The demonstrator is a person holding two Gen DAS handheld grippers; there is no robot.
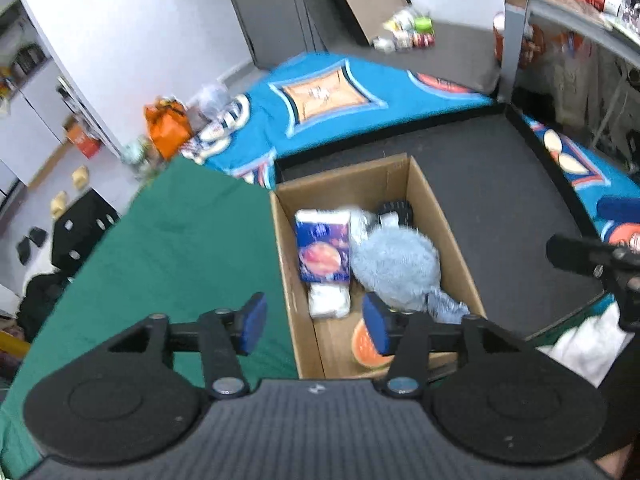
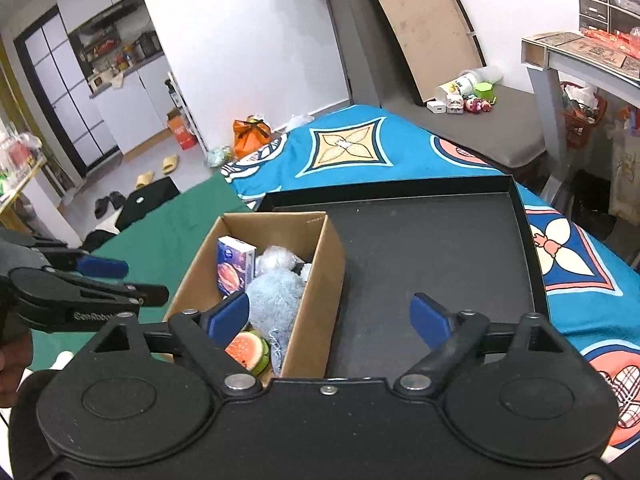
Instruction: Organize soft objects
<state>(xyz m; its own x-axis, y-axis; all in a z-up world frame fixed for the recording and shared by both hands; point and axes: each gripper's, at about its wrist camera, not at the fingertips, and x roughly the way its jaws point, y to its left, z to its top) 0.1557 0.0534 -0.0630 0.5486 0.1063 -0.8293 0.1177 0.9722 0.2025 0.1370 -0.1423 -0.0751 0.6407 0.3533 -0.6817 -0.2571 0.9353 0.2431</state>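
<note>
An open cardboard box (image 1: pixel 440 216) (image 2: pixel 320 280) stands on a black tray (image 1: pixel 500 208) (image 2: pixel 432 248). Inside lie a fluffy light-blue plush (image 1: pixel 396 268) (image 2: pixel 276 300), a blue tissue pack (image 1: pixel 322 248) (image 2: pixel 234 266), a white packet (image 1: pixel 330 300), a watermelon-slice plush (image 1: pixel 362 344) (image 2: pixel 246 348) and a black-wheeled toy (image 1: pixel 396 210). My left gripper (image 1: pixel 316 322) (image 2: pixel 104 276) hangs open above the box's left wall, with nothing between its blue pads. My right gripper (image 2: pixel 328 316) (image 1: pixel 580 256) is wide open above the box's right wall, also holding nothing.
A green cloth (image 1: pixel 180 240) (image 2: pixel 176 220) covers the surface left of the box. A blue patterned blanket (image 1: pixel 360 92) (image 2: pixel 352 152) lies behind and to the right of the tray. An orange bag (image 2: pixel 250 132) and slippers (image 2: pixel 170 164) are on the floor beyond.
</note>
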